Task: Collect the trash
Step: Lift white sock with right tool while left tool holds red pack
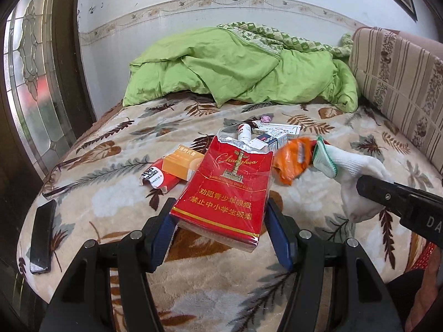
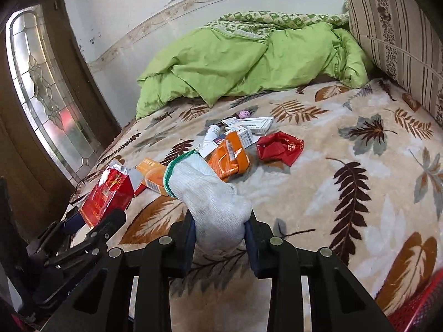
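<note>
The left gripper (image 1: 218, 221) clamped a red pack (image 1: 224, 191), raised over the bed (image 1: 97, 193). To its right, the right gripper (image 2: 220, 235) squeezed a white glove (image 2: 210, 196). Other packs (image 2: 229, 160) lay ahead of both.

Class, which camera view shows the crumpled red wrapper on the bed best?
The right wrist view: the red wrapper lies fully visible on the blanket, right of the orange packet. The left wrist view does not show it.
</note>
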Motion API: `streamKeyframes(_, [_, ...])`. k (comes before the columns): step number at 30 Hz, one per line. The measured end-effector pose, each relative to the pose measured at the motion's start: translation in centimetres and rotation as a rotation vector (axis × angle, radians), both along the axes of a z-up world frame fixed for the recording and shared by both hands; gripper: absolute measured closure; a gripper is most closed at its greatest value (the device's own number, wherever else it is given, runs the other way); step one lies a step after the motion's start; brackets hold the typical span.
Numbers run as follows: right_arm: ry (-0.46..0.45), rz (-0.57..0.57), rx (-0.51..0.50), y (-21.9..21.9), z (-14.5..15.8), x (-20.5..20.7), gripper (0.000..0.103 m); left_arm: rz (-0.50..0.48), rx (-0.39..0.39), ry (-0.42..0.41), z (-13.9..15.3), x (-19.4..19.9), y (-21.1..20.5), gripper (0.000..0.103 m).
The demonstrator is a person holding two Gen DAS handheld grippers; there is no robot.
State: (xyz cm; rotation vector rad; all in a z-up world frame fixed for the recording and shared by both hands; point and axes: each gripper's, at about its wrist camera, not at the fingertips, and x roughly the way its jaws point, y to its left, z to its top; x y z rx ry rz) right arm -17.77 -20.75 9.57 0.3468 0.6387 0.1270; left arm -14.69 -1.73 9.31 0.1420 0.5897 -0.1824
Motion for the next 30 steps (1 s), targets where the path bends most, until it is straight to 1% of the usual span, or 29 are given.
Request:
streamKeyframes(5, [-0.004, 0.015, -0.014, 0.55, -0.08, -0.07, 0.070, 0.008, 0.004, -0.005, -0.03, 0.24, 0.05, 0.041])
streamKeyframes(12, [0.006, 0.007, -0.013, 0.42, -0.23, 0.07, 0.070, 0.008, 0.002, -0.003, -0.03, 0.25, 0.03, 0.041])
streamKeyframes(30, [0.008, 0.010, -0.019, 0.59, -0.20, 0.03, 0.070, 0.003, -0.012, 0.030, -1.01, 0.51, -0.08, 0.041])
